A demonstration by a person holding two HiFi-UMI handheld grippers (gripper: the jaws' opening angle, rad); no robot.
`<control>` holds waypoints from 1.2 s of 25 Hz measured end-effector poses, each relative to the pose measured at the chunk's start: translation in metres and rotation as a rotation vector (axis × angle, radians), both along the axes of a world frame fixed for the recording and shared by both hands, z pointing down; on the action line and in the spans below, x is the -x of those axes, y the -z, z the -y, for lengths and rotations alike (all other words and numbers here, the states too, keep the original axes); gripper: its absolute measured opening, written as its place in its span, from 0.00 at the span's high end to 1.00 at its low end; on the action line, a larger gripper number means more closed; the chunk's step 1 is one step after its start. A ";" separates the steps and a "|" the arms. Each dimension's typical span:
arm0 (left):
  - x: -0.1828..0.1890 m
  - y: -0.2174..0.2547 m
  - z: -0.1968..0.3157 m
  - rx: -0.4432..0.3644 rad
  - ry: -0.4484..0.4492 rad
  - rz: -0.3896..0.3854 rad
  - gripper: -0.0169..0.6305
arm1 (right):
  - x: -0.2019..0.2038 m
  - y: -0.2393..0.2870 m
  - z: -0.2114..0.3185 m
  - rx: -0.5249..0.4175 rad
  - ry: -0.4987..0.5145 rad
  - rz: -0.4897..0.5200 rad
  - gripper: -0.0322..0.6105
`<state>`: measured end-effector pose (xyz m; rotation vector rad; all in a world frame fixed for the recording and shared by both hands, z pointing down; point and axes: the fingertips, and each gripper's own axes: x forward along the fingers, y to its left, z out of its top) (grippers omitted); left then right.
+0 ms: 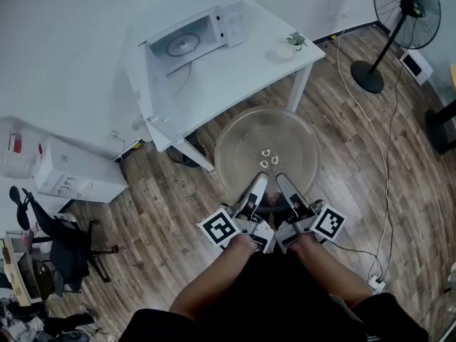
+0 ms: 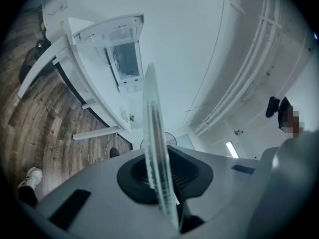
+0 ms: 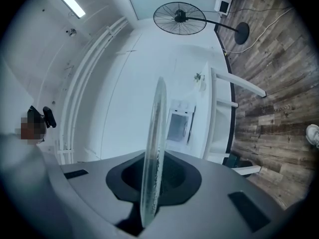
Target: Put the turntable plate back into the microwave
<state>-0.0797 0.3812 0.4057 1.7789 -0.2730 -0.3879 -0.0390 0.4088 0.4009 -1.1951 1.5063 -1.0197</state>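
A round clear glass turntable plate (image 1: 267, 152) is held flat over the wooden floor, in front of the white table. My left gripper (image 1: 258, 185) and right gripper (image 1: 283, 184) are both shut on its near rim, side by side. In the left gripper view the plate (image 2: 155, 148) shows edge-on between the black pads, and likewise the plate (image 3: 152, 158) in the right gripper view. The white microwave (image 1: 191, 40) stands on the table (image 1: 235, 73) with its door swung open and the cavity showing; it also appears as the microwave (image 2: 122, 59) and the microwave (image 3: 180, 123) ahead of the plate.
A small potted plant (image 1: 296, 41) sits on the table's right end. A standing fan (image 1: 399, 20) and a trailing cable (image 1: 388, 155) are on the floor at the right. White boxes (image 1: 71, 173) and a black office chair (image 1: 68, 244) are at the left.
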 end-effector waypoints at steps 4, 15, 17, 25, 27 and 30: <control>-0.018 0.002 0.036 -0.003 0.037 -0.014 0.90 | -0.019 0.001 0.038 -0.005 0.041 -0.004 0.88; -0.074 0.007 0.137 -0.018 0.214 -0.011 0.90 | -0.078 0.004 0.146 0.001 0.212 -0.006 0.88; -0.077 0.008 0.155 -0.013 0.254 -0.011 0.90 | -0.082 0.006 0.165 0.001 0.252 -0.004 0.88; -0.084 0.013 0.199 -0.034 0.375 0.000 0.90 | -0.091 0.008 0.214 -0.004 0.371 -0.002 0.88; -0.085 0.016 0.208 -0.039 0.391 -0.004 0.90 | -0.092 0.010 0.224 -0.010 0.386 -0.001 0.88; -0.084 0.015 0.230 -0.040 0.419 0.003 0.90 | -0.092 0.011 0.248 -0.021 0.411 0.005 0.88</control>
